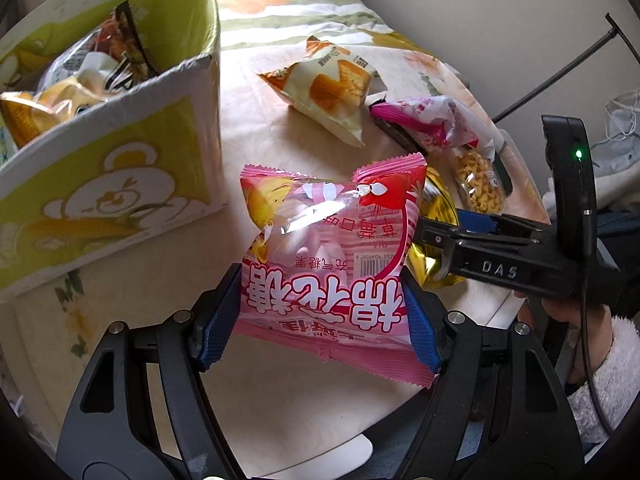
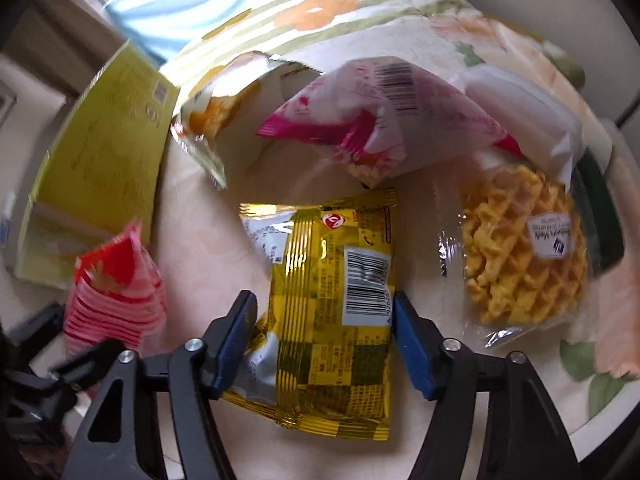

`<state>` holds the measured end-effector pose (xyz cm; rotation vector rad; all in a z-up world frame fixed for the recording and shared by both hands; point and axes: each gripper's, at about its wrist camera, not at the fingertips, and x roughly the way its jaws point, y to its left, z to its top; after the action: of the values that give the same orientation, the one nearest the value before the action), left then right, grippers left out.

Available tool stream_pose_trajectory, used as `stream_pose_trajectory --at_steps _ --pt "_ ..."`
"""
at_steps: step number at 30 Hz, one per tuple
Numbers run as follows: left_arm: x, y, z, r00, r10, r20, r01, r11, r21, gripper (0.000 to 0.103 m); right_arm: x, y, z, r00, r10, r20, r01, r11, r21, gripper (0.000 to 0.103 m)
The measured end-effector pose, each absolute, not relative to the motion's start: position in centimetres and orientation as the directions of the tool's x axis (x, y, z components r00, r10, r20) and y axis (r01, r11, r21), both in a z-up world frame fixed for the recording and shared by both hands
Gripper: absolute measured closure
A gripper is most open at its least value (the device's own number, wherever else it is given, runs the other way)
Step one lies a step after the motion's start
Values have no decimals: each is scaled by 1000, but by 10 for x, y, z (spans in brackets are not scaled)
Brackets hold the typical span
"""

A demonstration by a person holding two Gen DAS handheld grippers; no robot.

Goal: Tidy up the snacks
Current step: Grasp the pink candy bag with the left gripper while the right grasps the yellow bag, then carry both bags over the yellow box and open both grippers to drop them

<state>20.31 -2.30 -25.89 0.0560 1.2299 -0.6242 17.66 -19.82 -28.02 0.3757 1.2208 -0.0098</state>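
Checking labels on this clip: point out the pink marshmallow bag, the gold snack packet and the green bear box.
pink marshmallow bag (image 1: 328, 256), left wrist view, middle of its front face.
gold snack packet (image 2: 320, 312), right wrist view, centre of its printed back.
green bear box (image 1: 120, 168), left wrist view, side wall with the bear.

We note soft, even daylight in both views, brightest toward the top, with only faint shadows on the tablecloth (image 1: 280, 380). Glare streaks the pink marshmallow bag (image 1: 328, 248) and the gold packet (image 2: 332, 300). Fisheye bending and dark vignetted corners frame both views; the right wrist view is motion-blurred, worst at its left and upper parts.
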Motion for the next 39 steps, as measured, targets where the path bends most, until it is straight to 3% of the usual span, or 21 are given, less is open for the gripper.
stream_pose_trajectory --at_steps 1,6,13,25,39 --pt "202 -22 -260 193 -411 -891 462 839 -286 33 176 -195 -280 349 174 -921 192 949 251 51" --pt "193 -24 -262 207 -401 -892 421 860 -289 32 175 -194 -278 351 199 -915 144 954 263 58" --pt "171 -29 -241 271 -389 -881 340 894 -290 33 159 -204 -251 386 267 -883 66 947 315 59" --pt "143 -17 -160 493 -303 -816 165 953 -254 32 172 -222 -146 481 399 -780 -211 917 339 59" --pt "237 80 -83 630 -217 -745 107 975 -194 32 226 -138 -89 537 464 -704 -335 884 326 59"
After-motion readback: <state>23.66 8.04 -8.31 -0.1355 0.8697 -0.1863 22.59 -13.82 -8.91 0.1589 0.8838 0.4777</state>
